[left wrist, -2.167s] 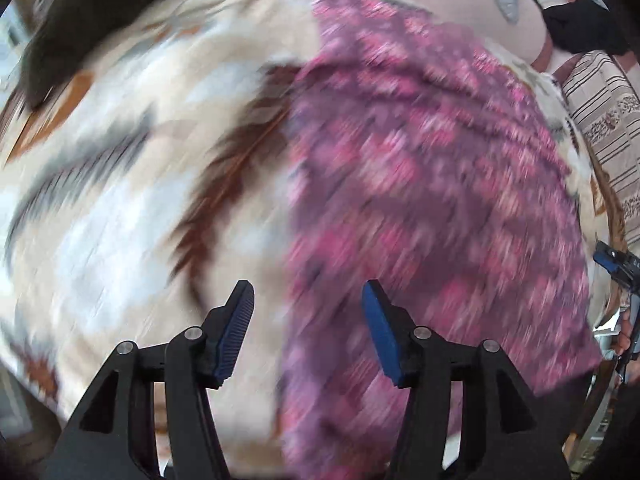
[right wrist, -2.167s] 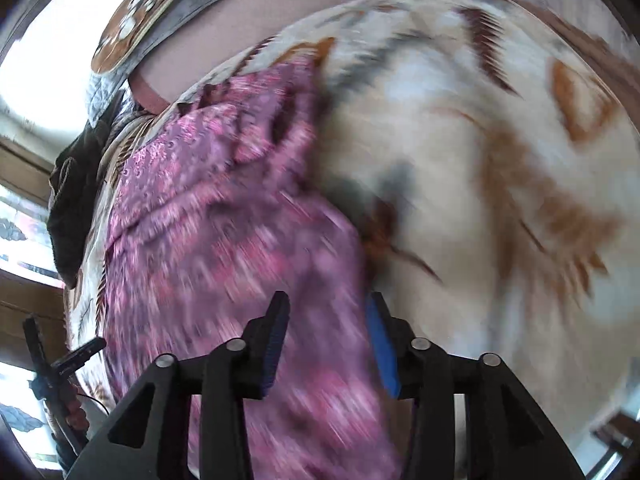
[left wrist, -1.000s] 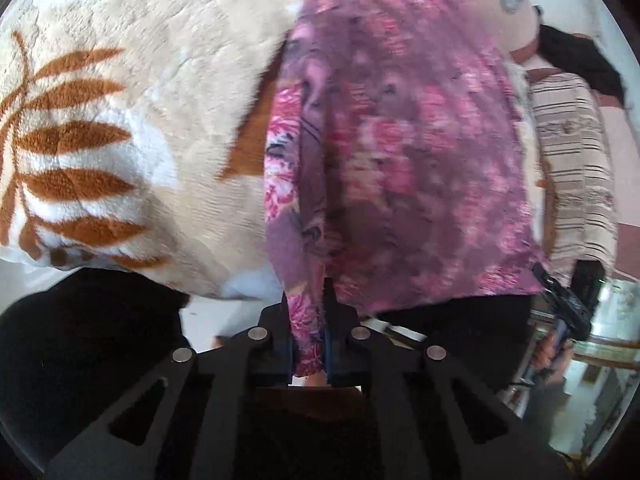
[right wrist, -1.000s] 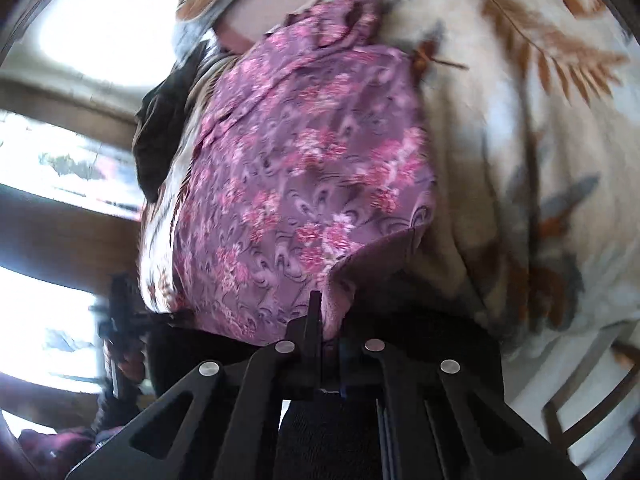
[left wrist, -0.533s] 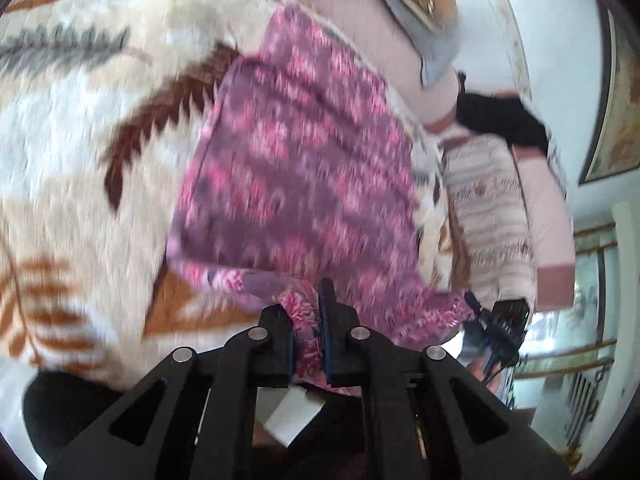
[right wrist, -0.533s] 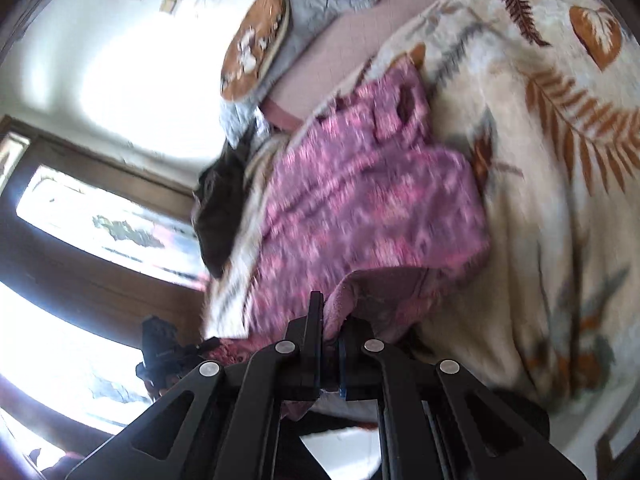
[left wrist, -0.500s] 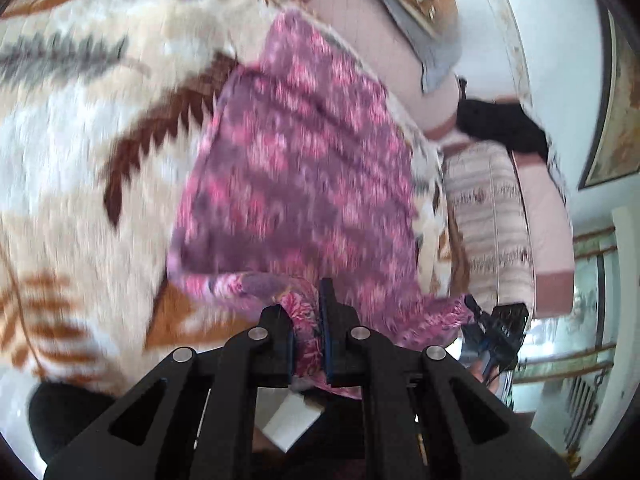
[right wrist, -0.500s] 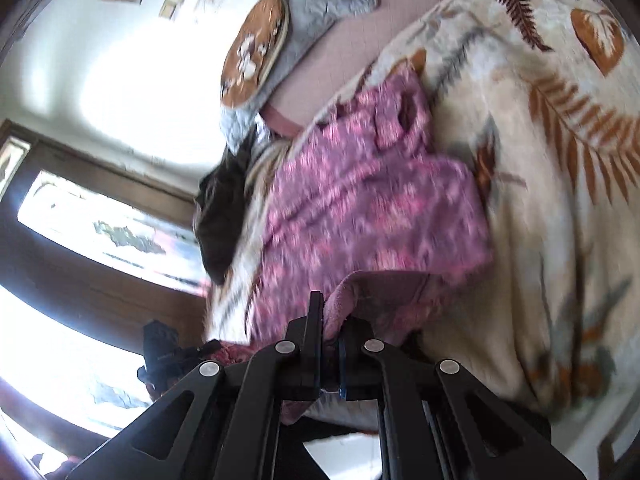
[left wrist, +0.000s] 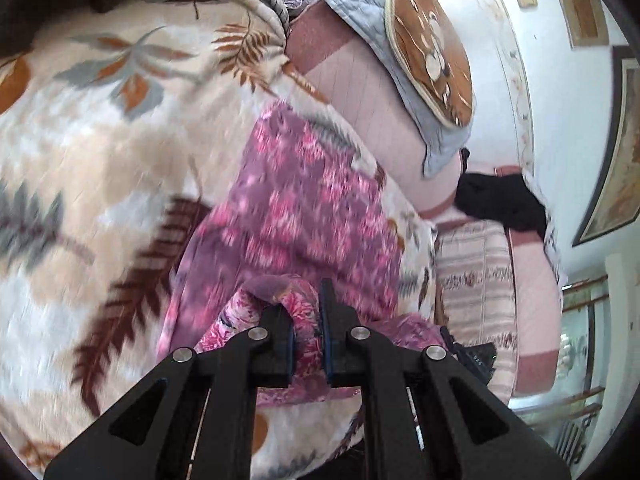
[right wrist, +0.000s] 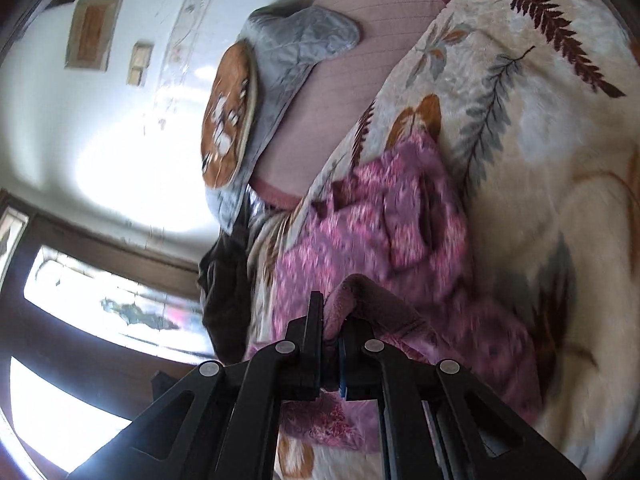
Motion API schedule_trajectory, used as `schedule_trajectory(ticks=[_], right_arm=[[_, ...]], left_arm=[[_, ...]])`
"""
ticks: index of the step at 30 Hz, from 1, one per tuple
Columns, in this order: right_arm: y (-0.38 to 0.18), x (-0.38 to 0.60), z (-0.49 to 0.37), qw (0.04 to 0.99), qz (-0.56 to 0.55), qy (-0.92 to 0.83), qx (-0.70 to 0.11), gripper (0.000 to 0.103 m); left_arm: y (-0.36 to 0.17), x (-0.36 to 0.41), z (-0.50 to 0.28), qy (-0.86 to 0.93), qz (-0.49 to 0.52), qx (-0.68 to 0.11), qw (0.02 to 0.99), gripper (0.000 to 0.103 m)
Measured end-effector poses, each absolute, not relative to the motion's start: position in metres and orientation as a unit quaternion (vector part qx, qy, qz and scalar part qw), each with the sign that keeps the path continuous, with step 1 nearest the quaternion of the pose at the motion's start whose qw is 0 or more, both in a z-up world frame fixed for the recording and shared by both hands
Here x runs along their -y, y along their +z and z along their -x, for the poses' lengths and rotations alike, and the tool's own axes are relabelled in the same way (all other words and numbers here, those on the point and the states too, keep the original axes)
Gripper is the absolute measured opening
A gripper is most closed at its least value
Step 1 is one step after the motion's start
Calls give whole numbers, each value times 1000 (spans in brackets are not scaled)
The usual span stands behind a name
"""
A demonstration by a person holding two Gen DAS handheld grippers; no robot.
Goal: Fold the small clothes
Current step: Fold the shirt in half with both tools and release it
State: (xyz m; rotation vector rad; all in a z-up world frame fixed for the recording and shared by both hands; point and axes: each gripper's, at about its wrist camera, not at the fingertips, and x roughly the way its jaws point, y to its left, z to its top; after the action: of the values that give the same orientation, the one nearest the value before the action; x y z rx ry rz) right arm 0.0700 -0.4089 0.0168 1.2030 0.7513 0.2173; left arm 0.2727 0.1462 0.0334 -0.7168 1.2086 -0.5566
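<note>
A pink and purple flowered garment (left wrist: 304,216) lies on a cream blanket with leaf print (left wrist: 100,160). My left gripper (left wrist: 308,312) is shut on a bunched near edge of the flowered garment, which curls up over its fingers. In the right wrist view the same flowered garment (right wrist: 384,232) spreads ahead, and my right gripper (right wrist: 330,316) is shut on another raised near edge of it. The lifted near part arches over the flat far part. The other gripper (left wrist: 472,354) shows small at the garment's right corner in the left wrist view.
A pink headboard cushion (left wrist: 360,92) and a grey quilted pillow with a brown round patch (left wrist: 428,40) lie beyond the garment. A black cloth (left wrist: 500,200) and a striped cloth (left wrist: 476,280) sit at the right. Dark clothing (right wrist: 228,292) hangs by a window (right wrist: 100,296).
Both grippers have carried the garment's near edge up and forward over the rest of it. The views have tilted up, so the pillow and wall now show.
</note>
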Motion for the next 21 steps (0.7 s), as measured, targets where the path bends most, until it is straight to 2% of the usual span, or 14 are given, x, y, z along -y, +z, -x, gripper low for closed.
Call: schedule_trajectory(ticks=[6, 13, 18, 19, 21], right_arm=[[-15, 437, -118, 739, -589, 69, -320, 5], [-53, 457, -172, 724, -610, 31, -322, 5], [-77, 459, -200, 689, -639, 5, -342, 11], [-79, 462, -203, 681, -649, 4, -339, 11], [-80, 469, -205, 677, -662, 0, -320, 14]], left_arm=[[20, -131, -342, -235, 357, -546, 721, 8], [-11, -105, -411, -197, 346, -567, 721, 8], [-29, -93, -442, -165, 337, -583, 721, 8], [-29, -97, -446, -168, 357, -574, 718, 12], [-25, -107, -449, -179, 397, -558, 707, 25]])
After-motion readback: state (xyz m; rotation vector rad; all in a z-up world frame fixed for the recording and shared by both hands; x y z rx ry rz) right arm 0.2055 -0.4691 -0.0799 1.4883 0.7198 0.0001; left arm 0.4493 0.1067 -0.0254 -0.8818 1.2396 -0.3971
